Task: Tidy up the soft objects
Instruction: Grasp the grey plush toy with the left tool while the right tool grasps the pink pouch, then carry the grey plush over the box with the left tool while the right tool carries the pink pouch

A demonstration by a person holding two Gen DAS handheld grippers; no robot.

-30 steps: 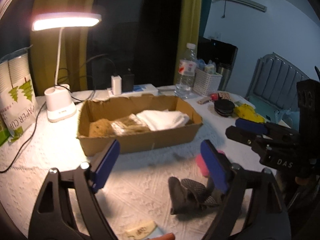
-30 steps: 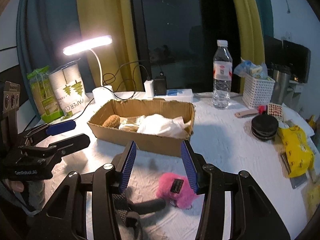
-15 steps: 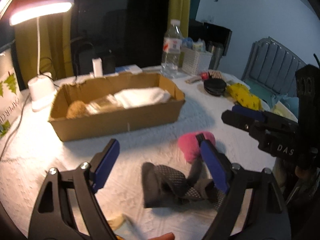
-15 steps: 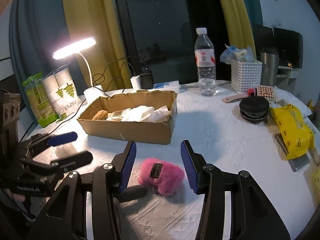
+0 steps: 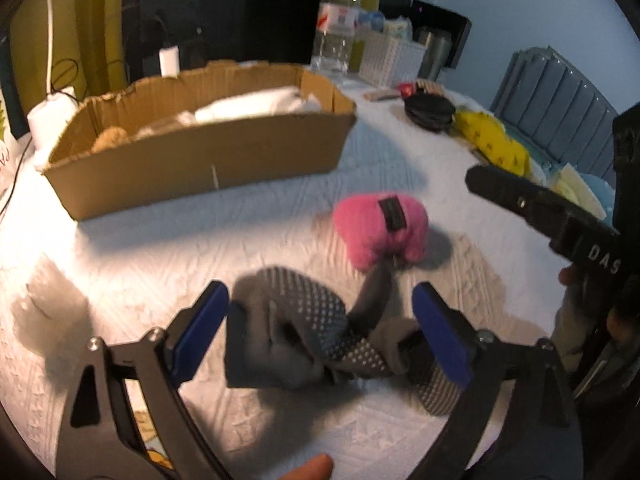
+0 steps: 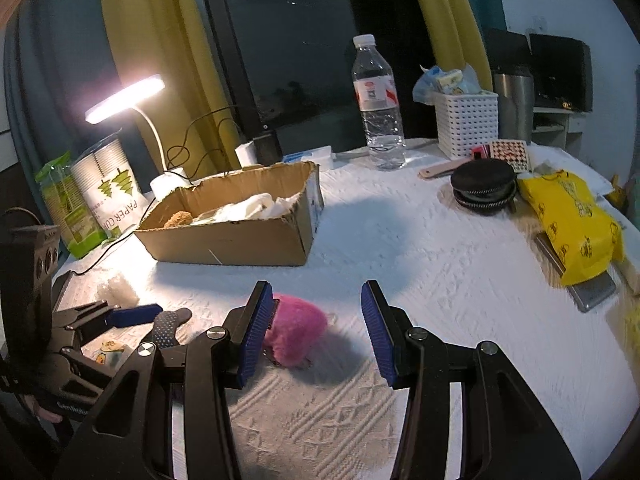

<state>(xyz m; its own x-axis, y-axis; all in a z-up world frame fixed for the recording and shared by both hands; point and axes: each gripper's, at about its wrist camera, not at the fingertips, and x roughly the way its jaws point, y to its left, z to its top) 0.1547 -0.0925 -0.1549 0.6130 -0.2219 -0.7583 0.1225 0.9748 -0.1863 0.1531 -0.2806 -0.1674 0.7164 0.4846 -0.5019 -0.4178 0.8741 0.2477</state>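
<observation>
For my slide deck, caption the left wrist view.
Open left gripper straddles gray dotted socks near pink plush pouch, cardboard box behind.

Round table under a white textured cloth. On it: open brown cardboard box, fluffy pink pouch near the front, crumpled grey dotted socks just beside it. Further back, clear plastic water bottle, white lattice basket, white desk lamp, wrapped stack of paper cups. Rightward, black round zipped case, yellow printed plastic bag.
</observation>
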